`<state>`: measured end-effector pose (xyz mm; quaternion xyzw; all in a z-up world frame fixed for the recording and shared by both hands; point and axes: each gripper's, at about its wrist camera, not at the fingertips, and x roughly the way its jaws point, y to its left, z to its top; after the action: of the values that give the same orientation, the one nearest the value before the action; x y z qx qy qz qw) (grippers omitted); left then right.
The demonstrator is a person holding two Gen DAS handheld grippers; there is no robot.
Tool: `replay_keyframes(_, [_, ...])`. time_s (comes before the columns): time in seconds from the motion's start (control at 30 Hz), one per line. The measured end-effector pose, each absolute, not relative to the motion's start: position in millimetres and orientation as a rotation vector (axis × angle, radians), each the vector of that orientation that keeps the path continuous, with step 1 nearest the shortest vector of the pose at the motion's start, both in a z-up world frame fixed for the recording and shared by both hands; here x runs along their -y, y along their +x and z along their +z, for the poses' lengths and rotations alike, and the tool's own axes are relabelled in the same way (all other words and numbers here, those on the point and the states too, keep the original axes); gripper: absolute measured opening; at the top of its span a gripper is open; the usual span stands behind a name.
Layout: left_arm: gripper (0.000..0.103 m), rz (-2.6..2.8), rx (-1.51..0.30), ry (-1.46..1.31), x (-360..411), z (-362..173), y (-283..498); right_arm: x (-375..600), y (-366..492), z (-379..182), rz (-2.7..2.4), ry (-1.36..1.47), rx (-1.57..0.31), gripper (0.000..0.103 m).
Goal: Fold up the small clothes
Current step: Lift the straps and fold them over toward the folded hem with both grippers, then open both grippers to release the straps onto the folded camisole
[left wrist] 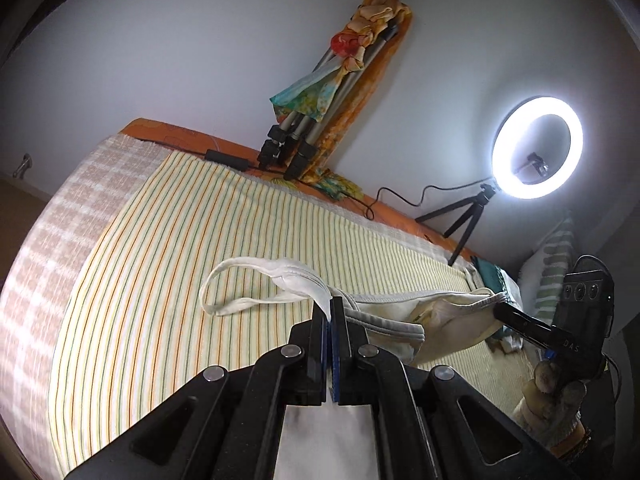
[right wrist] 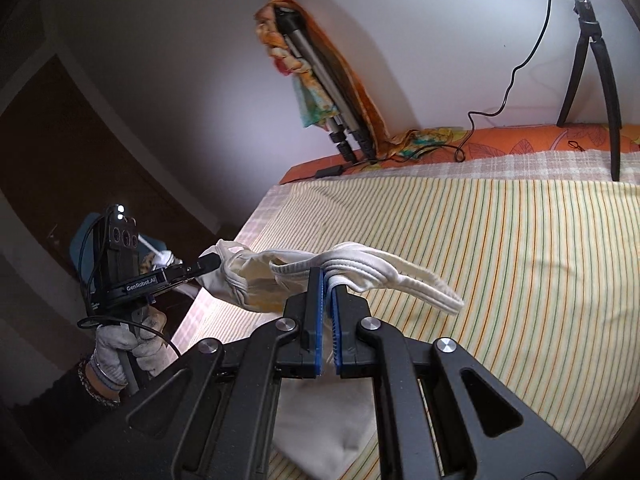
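1. The left gripper, black with blue pads, has its jaws clamped on a strap of the small white cotton garment.
2. The garment hangs stretched between both grippers, lifted above the yellow striped bedsheet.
3. The right gripper pinches the bunched waistband, jaws closed on it.
4. Far right, a glowing ring light stands on its little black tripod.

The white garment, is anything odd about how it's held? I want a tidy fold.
Yes. The white garment hangs bunched and twisted above the striped sheet, pinched between the left gripper and the right gripper. One strap loop dangles loose to the side, so no edges are lined up.
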<state>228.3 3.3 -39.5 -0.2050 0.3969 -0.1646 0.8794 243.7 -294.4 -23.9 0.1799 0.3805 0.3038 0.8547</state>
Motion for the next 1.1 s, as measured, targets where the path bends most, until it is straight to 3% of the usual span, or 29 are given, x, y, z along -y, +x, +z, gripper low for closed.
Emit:
replay_keyframes(0.43, [0.001,-0.305,-0.929,-0.334,0,-74,142,277,148,-59,0.627,0.235,-0.888,0.005])
replay_keyframes(0.53, [0.016,-0.314,-0.983,-0.291,-1,-82,125,277,134,-69,0.623,0.183,-0.951,0.008])
replay_keyframes(0.63, [0.017,-0.317,-1.001,-0.268,-7,-81,105,280,123,-69,0.62,0.143,-0.99,0.021])
replay_keyframes(0.73, [0.017,-0.322,-0.961,-0.235,-8,-64,92,285,114,-56,0.636,0.149,-0.951,0.021])
replay_keyframes(0.9, [0.022,-0.338,-0.896,-0.187,11,-34,109,277,127,-39,0.661,0.193,-0.889,0.021])
replay_keyframes(1.1, [0.024,-0.356,-0.997,-0.147,49,-42,174,247,166,-61,0.637,0.145,-0.966,0.021])
